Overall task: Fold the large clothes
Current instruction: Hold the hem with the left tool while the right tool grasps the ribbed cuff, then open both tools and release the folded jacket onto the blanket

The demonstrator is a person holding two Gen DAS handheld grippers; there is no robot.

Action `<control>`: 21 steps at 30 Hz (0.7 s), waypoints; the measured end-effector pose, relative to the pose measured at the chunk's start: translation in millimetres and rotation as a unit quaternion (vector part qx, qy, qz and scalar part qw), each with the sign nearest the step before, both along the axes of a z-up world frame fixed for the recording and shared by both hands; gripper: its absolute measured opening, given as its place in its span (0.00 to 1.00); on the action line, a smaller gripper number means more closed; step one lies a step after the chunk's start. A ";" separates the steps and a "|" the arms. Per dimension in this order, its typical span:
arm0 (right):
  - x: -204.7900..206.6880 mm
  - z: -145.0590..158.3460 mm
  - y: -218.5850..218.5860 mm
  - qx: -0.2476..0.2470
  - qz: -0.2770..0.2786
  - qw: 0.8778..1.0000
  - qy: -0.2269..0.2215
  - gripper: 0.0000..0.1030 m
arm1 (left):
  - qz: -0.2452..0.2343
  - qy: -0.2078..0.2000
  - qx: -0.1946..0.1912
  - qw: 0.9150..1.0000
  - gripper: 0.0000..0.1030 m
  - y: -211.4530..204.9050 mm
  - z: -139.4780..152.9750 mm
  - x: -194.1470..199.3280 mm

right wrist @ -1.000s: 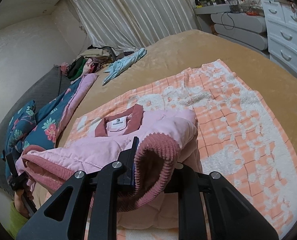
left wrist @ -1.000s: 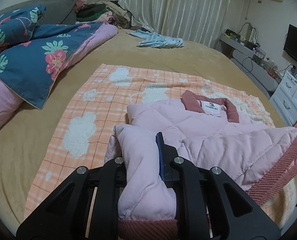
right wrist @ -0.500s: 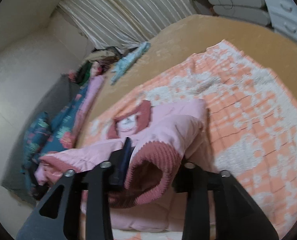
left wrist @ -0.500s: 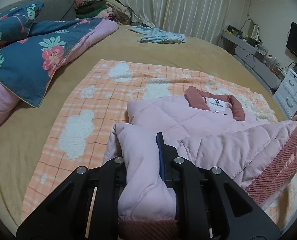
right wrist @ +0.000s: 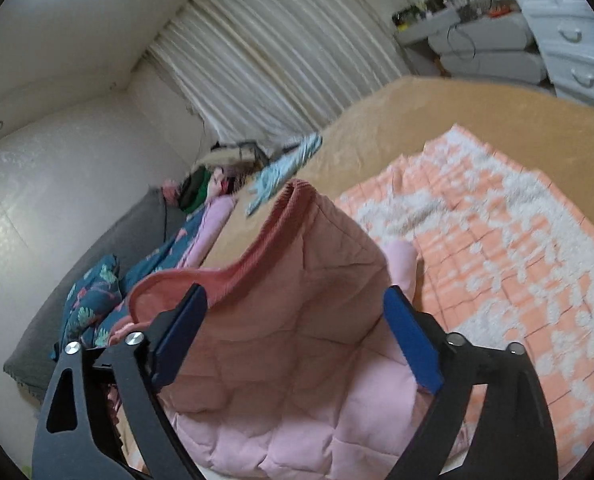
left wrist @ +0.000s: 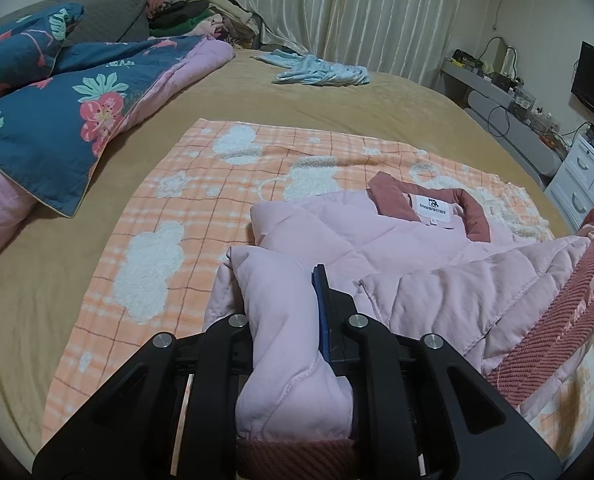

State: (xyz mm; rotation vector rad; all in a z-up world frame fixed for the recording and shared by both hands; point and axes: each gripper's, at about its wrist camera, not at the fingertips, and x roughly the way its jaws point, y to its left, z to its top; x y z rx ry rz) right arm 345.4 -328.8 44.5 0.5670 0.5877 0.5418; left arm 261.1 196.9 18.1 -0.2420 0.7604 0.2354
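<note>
Pink quilted jacket point(left wrist: 377, 256) on the peach checked blanket point(left wrist: 185, 216): left gripper point(left wrist: 285, 300) pinches its sleeve. Right gripper point(right wrist: 293, 312) has just been opening, jaws spread, hem between them.

Right tongs point(right wrist: 293, 312) just opened wide, pink jacket point(right wrist: 289, 344) between

Pale pink quilted jacket point(left wrist: 397, 248) with dusty-rose ribbed trim; peach plaid blanket point(left wrist: 201, 216) with white fluffy patches; navy floral quilt point(left wrist: 57, 120).

tan bed point(left wrist: 397, 108), orange checked blanket point(left wrist: 233, 184), floral quilt point(left wrist: 57, 120)
</note>
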 end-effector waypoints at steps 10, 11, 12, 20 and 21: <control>-9.4 -42.6 34.2 -0.191 0.021 0.979 0.065 0.94 | -0.003 -0.008 -0.003 1.000 0.16 -4.7 6.2 -1.4; -13.6 -46.0 35.1 -0.187 0.026 0.980 0.066 0.94 | -0.003 -0.010 -0.004 1.000 0.20 -5.0 7.8 -2.6; -17.4 -49.2 35.5 -0.183 0.030 0.980 0.067 0.94 | -0.004 -0.012 -0.005 1.000 0.23 -5.3 9.8 -4.2; -36.4 -50.4 41.1 -0.183 0.042 0.980 0.069 0.94 | -0.032 -0.037 -0.024 0.999 0.68 -19.9 29.8 -17.0; -39.2 -47.3 40.9 -0.182 0.041 0.980 0.066 0.94 | -0.034 -0.040 -0.026 0.998 0.72 -22.0 32.7 -18.9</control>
